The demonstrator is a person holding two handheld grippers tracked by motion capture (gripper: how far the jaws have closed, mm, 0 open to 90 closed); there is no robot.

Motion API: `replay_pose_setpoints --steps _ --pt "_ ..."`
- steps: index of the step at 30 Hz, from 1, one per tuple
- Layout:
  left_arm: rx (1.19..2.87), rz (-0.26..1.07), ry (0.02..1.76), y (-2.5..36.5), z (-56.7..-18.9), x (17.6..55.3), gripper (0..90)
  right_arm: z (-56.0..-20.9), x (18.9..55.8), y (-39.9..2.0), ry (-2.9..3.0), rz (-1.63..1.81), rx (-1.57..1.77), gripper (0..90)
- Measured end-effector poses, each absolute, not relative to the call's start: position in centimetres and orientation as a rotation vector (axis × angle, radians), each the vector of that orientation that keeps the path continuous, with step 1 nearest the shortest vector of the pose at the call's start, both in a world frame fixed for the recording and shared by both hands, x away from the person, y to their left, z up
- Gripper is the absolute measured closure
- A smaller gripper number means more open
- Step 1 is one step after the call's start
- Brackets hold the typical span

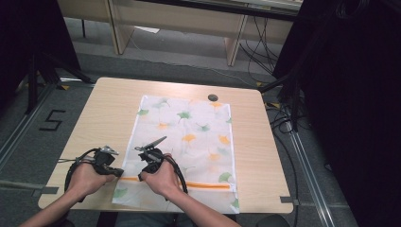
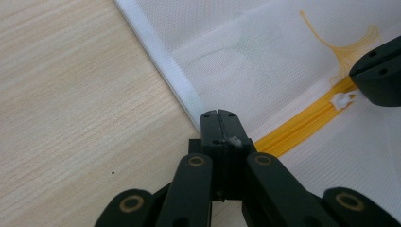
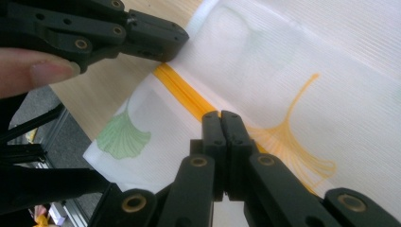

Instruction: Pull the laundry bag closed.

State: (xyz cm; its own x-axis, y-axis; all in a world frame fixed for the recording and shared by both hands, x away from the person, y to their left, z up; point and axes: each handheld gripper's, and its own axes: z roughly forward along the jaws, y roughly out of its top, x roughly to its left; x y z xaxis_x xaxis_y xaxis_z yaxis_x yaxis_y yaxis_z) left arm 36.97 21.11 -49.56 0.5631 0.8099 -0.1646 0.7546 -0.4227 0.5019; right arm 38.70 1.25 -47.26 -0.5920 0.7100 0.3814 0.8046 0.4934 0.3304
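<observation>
A white mesh bag (image 1: 184, 142) printed with green and orange leaves lies flat on the wooden surface (image 1: 104, 109), with an orange zipper (image 1: 208, 185) running across its near end. A small dark round thing (image 1: 213, 97) sits on the surface just past the bag's far edge.

The left tongs (image 2: 218, 115) are clenched at the bag's left edge, right where the zipper begins beside the white hem (image 2: 161, 61). A scrap of white shows pinched between the jaws there, probably the bag's fabric, though the view is too tight to be sure. In the high view the left hand (image 1: 85, 178) holds these tongs (image 1: 117, 172) low against the bag's near left corner.

The right tongs (image 3: 221, 116) are pressed together over the zipper (image 3: 182, 92), a little way along it from the left tongs (image 3: 161, 42). In the left gripper view their black tip (image 2: 378, 71) rests just beside the white zipper pull (image 2: 341, 99); I cannot tell whether they actually grasp it. The right hand (image 1: 163, 179) sits over the bag's near end, close beside the left hand.
</observation>
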Motion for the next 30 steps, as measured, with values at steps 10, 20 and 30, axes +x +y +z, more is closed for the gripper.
replay_pose_setpoints --steps 10,20,30 --pt "2.267 0.136 1.256 21.1 -49.6 37.0 90.0 -47.0 38.6 0.3 -2.557 -0.706 -1.302 90.0" --pt "2.268 0.135 1.254 21.2 -49.5 37.0 90.0 -47.0 38.6 -0.8 -2.566 -0.699 -1.303 90.0" --pt "2.285 0.133 1.246 21.3 -49.5 37.0 90.0 -46.9 38.6 -1.8 -2.559 -0.685 -1.327 90.0"
